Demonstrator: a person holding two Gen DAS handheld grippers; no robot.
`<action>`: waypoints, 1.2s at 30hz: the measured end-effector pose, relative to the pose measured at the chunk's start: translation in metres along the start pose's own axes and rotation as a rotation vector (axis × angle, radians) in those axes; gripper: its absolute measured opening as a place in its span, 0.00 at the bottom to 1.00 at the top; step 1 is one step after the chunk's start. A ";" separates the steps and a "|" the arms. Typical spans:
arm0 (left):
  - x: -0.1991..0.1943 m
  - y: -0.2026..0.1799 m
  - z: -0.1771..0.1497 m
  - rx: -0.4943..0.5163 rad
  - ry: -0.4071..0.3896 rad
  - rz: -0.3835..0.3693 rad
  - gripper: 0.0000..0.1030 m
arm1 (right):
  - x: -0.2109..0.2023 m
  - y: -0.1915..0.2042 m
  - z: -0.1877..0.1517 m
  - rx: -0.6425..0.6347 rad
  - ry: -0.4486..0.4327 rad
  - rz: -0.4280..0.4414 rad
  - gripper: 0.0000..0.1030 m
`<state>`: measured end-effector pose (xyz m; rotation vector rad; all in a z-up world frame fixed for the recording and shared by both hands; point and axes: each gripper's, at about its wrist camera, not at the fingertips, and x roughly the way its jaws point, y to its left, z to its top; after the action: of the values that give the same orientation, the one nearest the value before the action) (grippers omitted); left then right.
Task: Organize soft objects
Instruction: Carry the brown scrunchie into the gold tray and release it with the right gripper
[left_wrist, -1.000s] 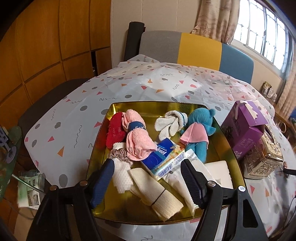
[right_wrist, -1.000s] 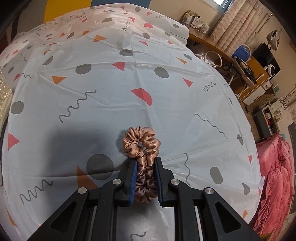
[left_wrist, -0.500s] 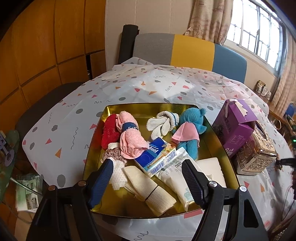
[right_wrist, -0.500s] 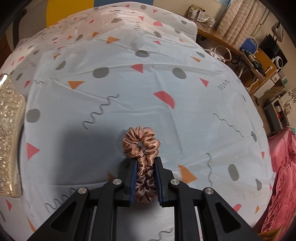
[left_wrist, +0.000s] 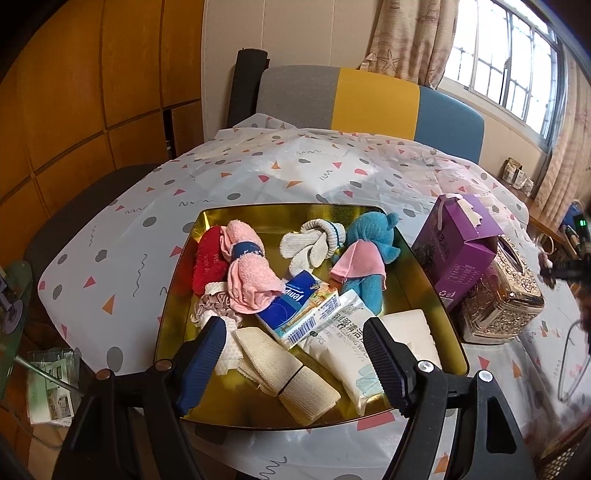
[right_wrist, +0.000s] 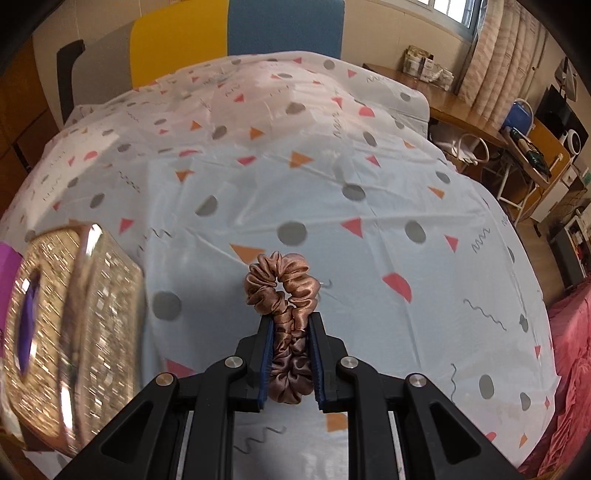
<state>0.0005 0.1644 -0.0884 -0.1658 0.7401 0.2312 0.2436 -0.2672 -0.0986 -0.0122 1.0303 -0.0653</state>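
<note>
My right gripper is shut on a copper satin scrunchie and holds it above the patterned tablecloth. My left gripper is open and empty, hovering over the near side of a gold tray. The tray holds a red cloth, a pink towel roll, white gloves, a blue plush toy, a blue tissue pack, a wipes pack, a beige bandage roll and another scrunchie.
A purple box and an ornate gold tissue box stand right of the tray; the gold box also shows at the left of the right wrist view. A grey, yellow and blue chair back is behind the table.
My right gripper has lifted and swung left with the scrunchie, bringing the gold tissue box into view. My left gripper has drawn back and up from the tray, still open.
</note>
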 end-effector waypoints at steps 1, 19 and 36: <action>0.000 0.000 0.000 0.000 0.000 -0.001 0.75 | -0.005 0.006 0.007 -0.009 -0.014 0.007 0.16; 0.001 0.007 -0.003 -0.013 0.013 0.010 0.75 | -0.103 0.177 0.060 -0.266 -0.249 0.281 0.16; -0.009 0.062 -0.007 -0.129 -0.002 0.103 0.75 | -0.100 0.313 -0.109 -0.639 -0.073 0.589 0.16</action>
<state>-0.0270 0.2208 -0.0919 -0.2499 0.7329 0.3773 0.1146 0.0537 -0.0820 -0.2884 0.9117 0.7948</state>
